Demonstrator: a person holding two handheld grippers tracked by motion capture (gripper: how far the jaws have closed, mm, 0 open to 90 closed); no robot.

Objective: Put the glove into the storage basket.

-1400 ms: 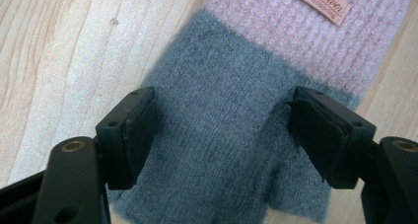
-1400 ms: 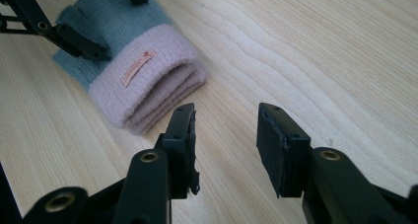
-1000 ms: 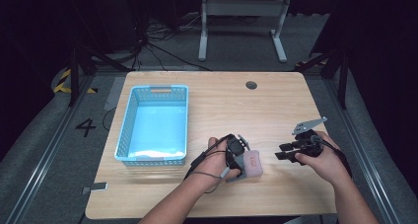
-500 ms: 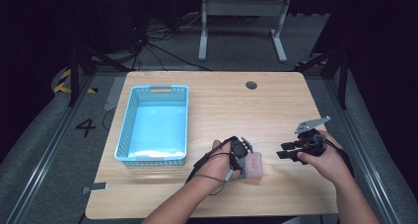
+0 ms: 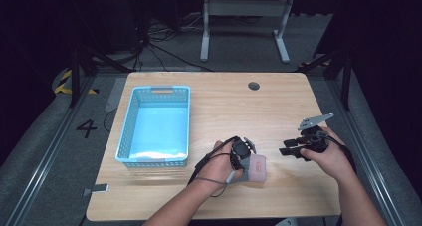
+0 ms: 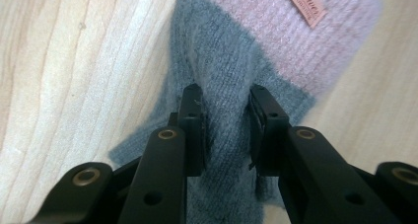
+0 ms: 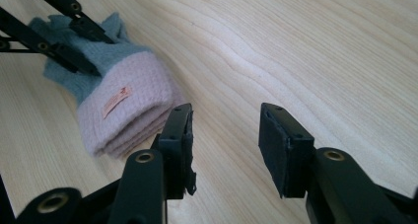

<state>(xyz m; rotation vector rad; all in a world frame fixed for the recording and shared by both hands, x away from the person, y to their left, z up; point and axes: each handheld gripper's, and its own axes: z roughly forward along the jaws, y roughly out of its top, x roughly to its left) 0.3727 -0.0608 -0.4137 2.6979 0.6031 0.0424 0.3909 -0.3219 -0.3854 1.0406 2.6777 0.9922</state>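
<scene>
- High view: the wooden table carries a blue basket on its left half, and a small round hole sits near the far edge. Near the front edge, right of the basket, lies a folded knit piece, pink at this distance. The left gripper rests on its left end, held by the left hand. The right gripper is held by the right hand to the right of the knit piece, apart from it, jaws pointing toward it. From here the jaw spacing of either tool is too small to judge.
- Left gripper view: up close, the knit piece proves two-coloured, grey-blue at the near part and pale pink at the far cuff, with a small salmon label sewn on the pink. The left gripper is clamped on a raised fold of the grey part, the fabric pinched between the two black jaws. Bare wood lies on both sides.
- Right gripper view: the right gripper has its jaws spread wide with nothing between them, over bare table wood. The knit piece lies ahead and to the left, its pink cuff folded in layers facing the camera, just beyond the left-hand jaw. The left gripper shows at the top left, its thin black jaws set on the grey end.
</scene>
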